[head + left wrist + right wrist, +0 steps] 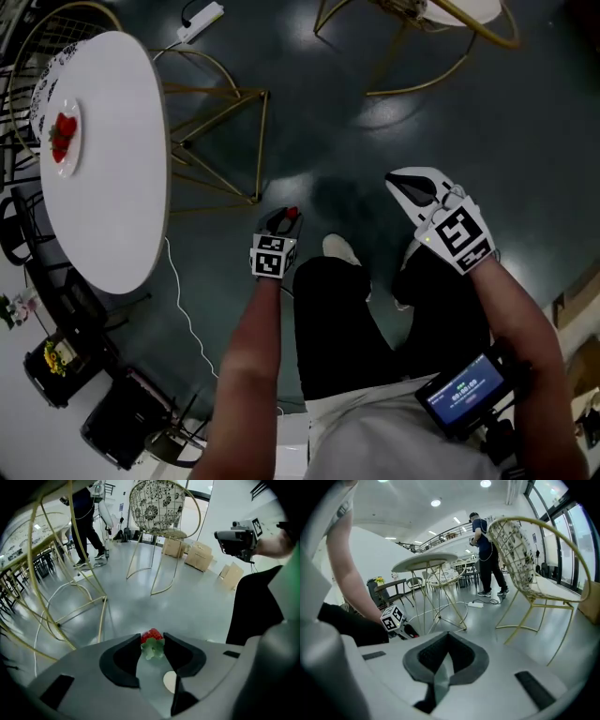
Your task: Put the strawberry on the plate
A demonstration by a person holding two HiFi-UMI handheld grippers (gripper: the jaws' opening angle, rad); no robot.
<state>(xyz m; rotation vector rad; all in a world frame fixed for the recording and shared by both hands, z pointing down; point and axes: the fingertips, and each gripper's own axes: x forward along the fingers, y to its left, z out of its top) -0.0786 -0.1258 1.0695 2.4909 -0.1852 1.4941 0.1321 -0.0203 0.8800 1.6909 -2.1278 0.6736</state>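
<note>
One strawberry sits pinched at the tips of the left tool; the right tool seems pressed together, empty.

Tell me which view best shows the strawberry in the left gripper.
The left gripper view: the strawberry is close up, clamped in the left gripper. The head view shows only a red speck there; the right gripper view barely a fleck.

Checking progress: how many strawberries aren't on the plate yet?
1: the strawberry between the left gripper's jaws, over the floor beside the table. The right gripper is shut and empty. Others may hide under the table.
</note>
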